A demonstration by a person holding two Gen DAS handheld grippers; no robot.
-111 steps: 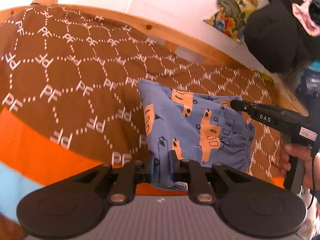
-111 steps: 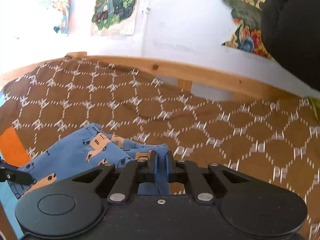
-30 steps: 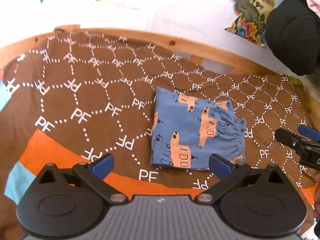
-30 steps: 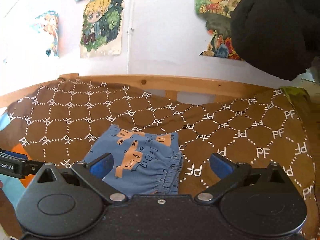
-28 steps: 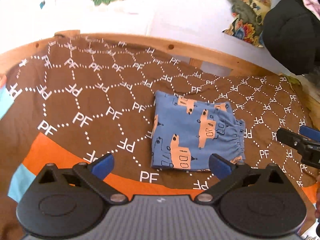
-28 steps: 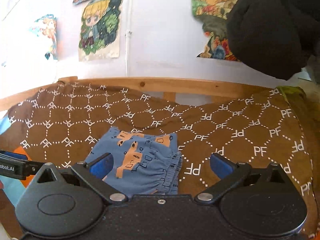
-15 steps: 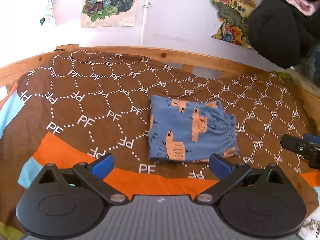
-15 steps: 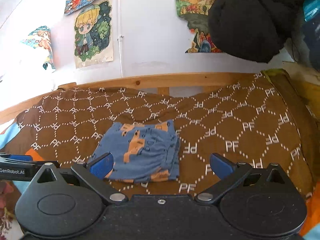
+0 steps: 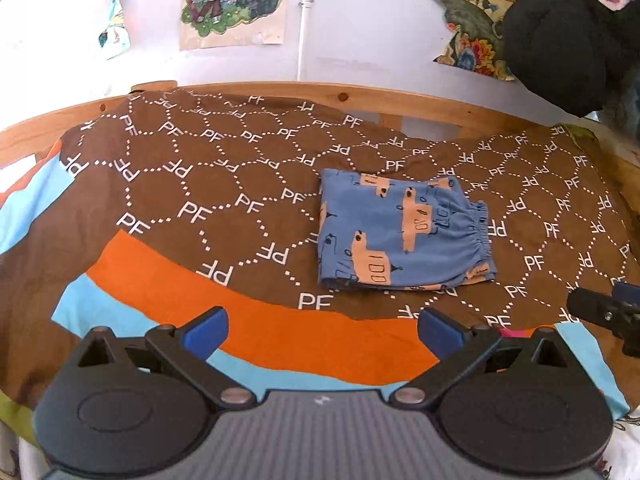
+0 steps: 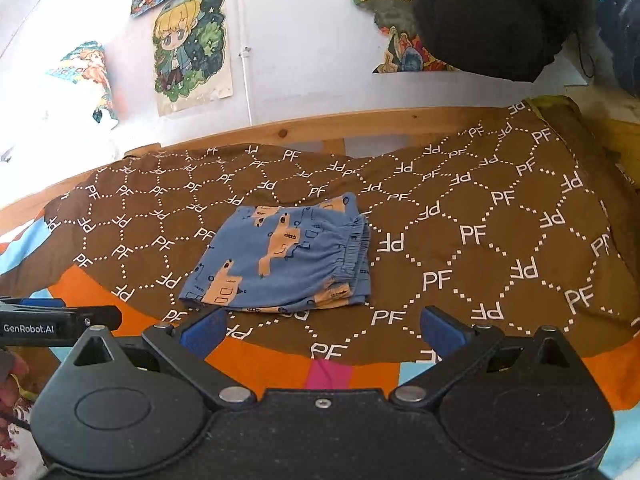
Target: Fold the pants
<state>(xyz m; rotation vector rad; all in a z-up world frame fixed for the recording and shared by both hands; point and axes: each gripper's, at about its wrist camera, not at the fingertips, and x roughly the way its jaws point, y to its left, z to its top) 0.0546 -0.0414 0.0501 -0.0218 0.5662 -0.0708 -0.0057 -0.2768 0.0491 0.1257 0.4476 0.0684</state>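
The blue pants [image 9: 400, 232] with orange car prints lie folded into a small rectangle on the brown patterned bedspread [image 9: 208, 184], elastic waistband to the right. In the right wrist view the pants [image 10: 280, 260] sit just beyond the fingers. My left gripper [image 9: 322, 326] is open, held back over the orange band with nothing between its blue pads. My right gripper [image 10: 322, 326] is open too and holds nothing. The tip of the right gripper [image 9: 600, 314] shows at the right edge of the left wrist view. The left gripper's body [image 10: 56, 322] shows at the left of the right wrist view.
A wooden bed rail [image 9: 400, 100] runs along the far edge below a white wall with posters [image 10: 192, 44]. A black garment [image 10: 492, 16] hangs at upper right. A hand [image 10: 10, 376] is at the lower left edge.
Both grippers were shut on the pants 3.7 s ago; they have let go, opened and pulled back toward the near bed edge. The folded pants lie still.
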